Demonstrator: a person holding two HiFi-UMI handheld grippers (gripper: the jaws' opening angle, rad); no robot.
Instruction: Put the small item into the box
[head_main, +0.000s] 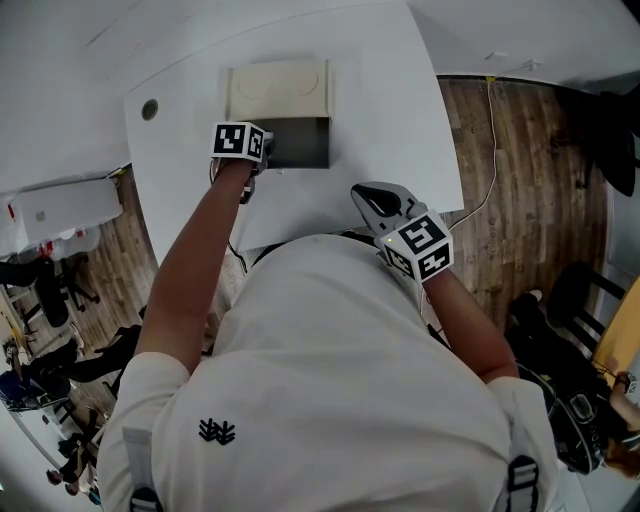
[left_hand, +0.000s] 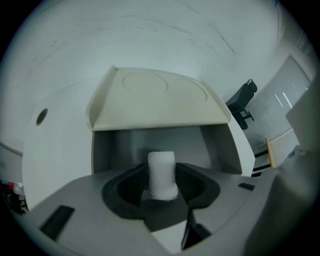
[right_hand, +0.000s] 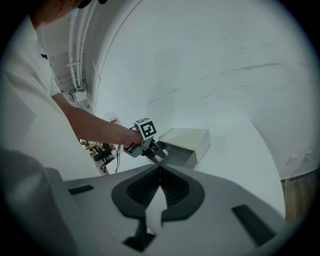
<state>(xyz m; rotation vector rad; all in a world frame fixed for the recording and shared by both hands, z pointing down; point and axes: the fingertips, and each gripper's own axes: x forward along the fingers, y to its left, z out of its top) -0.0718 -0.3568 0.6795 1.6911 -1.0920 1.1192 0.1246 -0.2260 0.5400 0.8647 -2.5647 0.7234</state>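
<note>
At the box (left_hand: 150, 136) mouth: small item (left_hand: 161, 170) upright between parted left gripper (left_hand: 161, 186) jaws, seemingly poised for drop-in; right gripper (right_hand: 160, 175) closed, idle.

The person wears a white short-sleeved shirt (head_main: 330, 380) with a small dark logo (head_main: 217, 431) at its 7 o'clock, and 2 grey straps (head_main: 140, 470) over the shoulders. The left gripper (head_main: 266, 152) and the right gripper (head_main: 372, 200) are grey, with black ribbed pads (right_hand: 177, 192). Each carries 1 white cube (head_main: 420, 248) with black square markers.
</note>
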